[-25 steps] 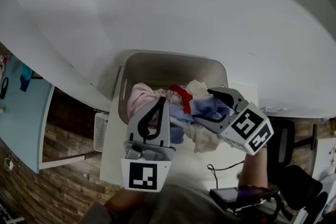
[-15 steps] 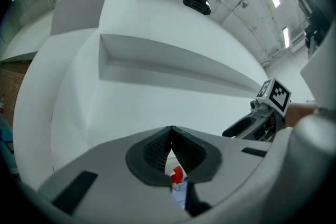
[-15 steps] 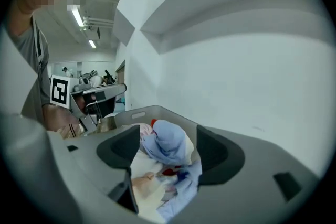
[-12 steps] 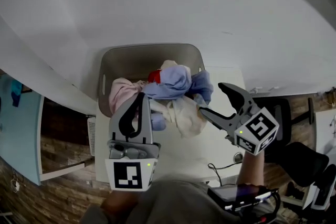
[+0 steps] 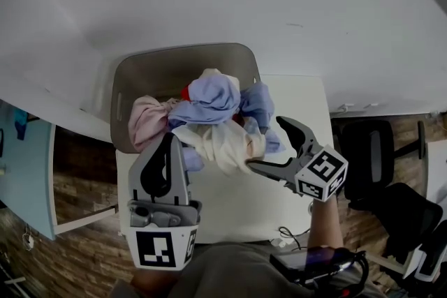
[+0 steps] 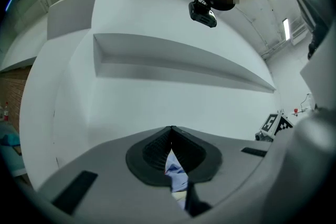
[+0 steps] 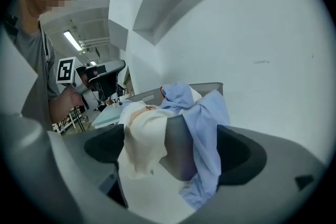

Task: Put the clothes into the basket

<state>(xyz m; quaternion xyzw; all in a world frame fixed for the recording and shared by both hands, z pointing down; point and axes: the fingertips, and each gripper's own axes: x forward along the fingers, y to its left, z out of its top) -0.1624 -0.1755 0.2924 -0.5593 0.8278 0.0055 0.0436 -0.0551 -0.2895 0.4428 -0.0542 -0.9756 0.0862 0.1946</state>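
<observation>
A grey basket (image 5: 183, 56) stands at the far end of a white table (image 5: 230, 195). Piled in it and spilling over its near rim are a pink garment (image 5: 143, 118), a blue one (image 5: 209, 95), a cream one (image 5: 220, 142) and a bit of red (image 5: 186, 91). My right gripper (image 5: 269, 144) is opening wide; the cream cloth (image 7: 142, 139) and blue cloth (image 7: 207, 134) hang loose between its jaws, untouched by the pads. My left gripper (image 5: 166, 144) is shut beside the pile. A sliver of blue cloth (image 6: 177, 177) shows under its pads; I cannot tell if it is pinched.
A white wall rises right behind the basket (image 7: 210, 86). A black chair (image 5: 377, 150) stands to the right of the table. A dark device (image 5: 307, 263) sits near the person's body. A pale blue cabinet (image 5: 28, 171) is at the left, over a wood floor.
The right jaws have spread wide and let go of the blue and cream bundle, which now rests on the pile and the basket's near rim. The left gripper stays shut.
</observation>
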